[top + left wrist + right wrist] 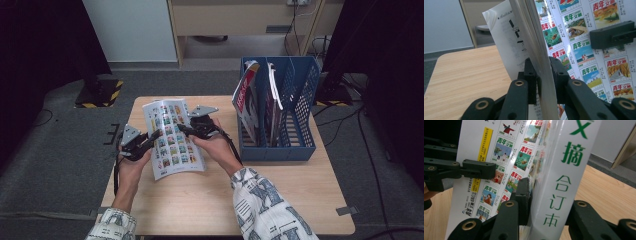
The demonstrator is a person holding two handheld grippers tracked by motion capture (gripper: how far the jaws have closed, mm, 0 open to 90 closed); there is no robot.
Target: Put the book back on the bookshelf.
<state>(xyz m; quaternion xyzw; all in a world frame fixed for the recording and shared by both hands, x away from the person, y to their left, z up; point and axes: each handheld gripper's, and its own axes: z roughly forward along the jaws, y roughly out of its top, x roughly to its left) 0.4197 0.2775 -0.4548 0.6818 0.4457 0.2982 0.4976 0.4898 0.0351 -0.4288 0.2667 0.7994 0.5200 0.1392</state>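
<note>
Both grippers clamp the magazine (172, 137) above the table (210, 200): left gripper (150, 140) on the page edge, right gripper (186, 129) on the spine. We keep both grips firm, stand it upright, then steer it into the blue file rack (295, 135).

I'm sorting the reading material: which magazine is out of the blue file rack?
The magazine with the grid of small cover pictures, clamped over the table between both hand-held grippers; the others stand upright in the blue file rack.
</note>
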